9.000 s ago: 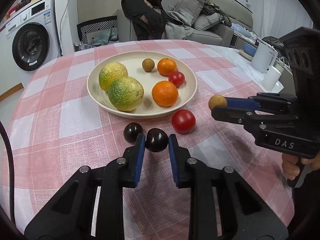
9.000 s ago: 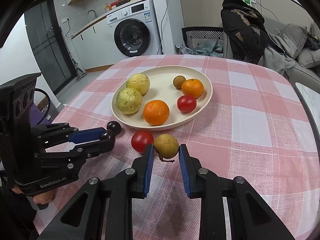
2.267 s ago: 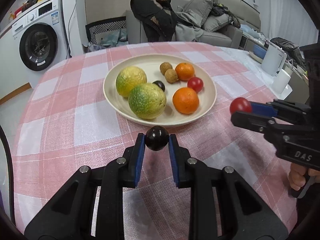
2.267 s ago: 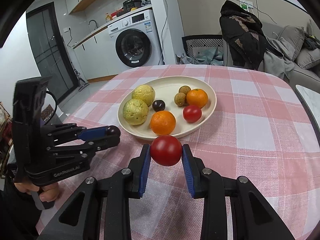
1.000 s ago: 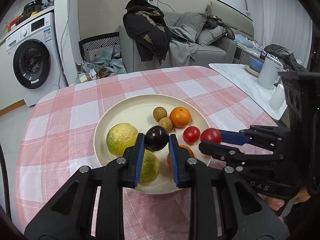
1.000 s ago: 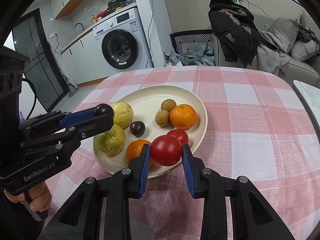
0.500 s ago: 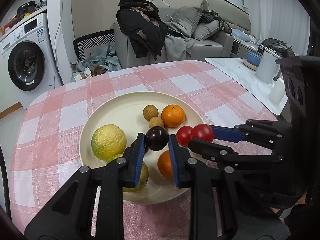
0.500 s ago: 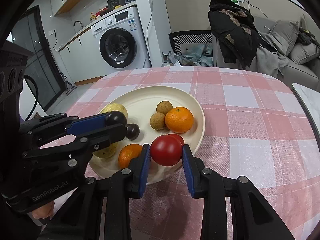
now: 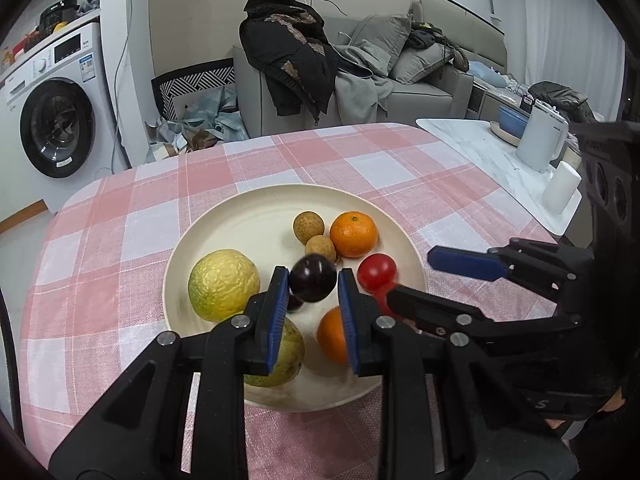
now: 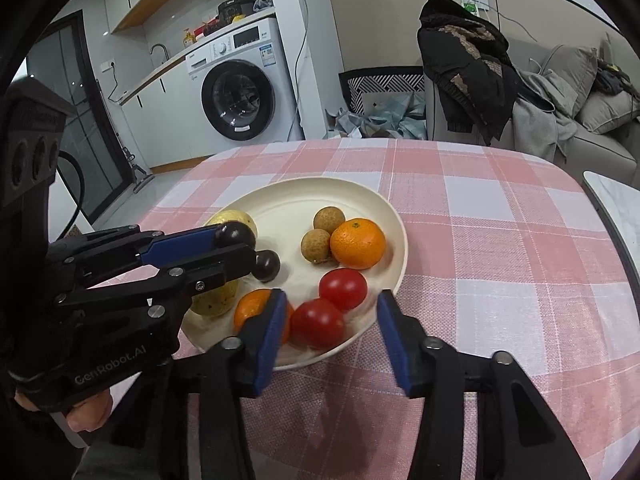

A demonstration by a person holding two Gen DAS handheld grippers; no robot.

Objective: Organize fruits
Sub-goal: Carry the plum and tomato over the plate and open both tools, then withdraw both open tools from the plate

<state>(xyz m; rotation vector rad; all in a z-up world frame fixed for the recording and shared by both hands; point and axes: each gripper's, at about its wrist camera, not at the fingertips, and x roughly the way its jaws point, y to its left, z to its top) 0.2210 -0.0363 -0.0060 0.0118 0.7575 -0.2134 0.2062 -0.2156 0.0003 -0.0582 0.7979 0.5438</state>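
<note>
A cream plate on the pink checked table holds two yellow-green citrus fruits, two oranges, two brown longans, a dark plum and two red tomatoes. My left gripper is shut on a second dark plum above the plate's middle; it shows in the right wrist view too. My right gripper is open over the plate's near rim, and the tomato it held lies on the plate between its jaws. The right gripper shows open in the left wrist view.
A side table with a white kettle and a cup stands at the right. A washing machine, a sofa with clothes and a patterned box stand beyond the table's far edge.
My right gripper has opened and let the red tomato go onto the plate beside the other tomato. My left gripper still holds its plum over the plate.
</note>
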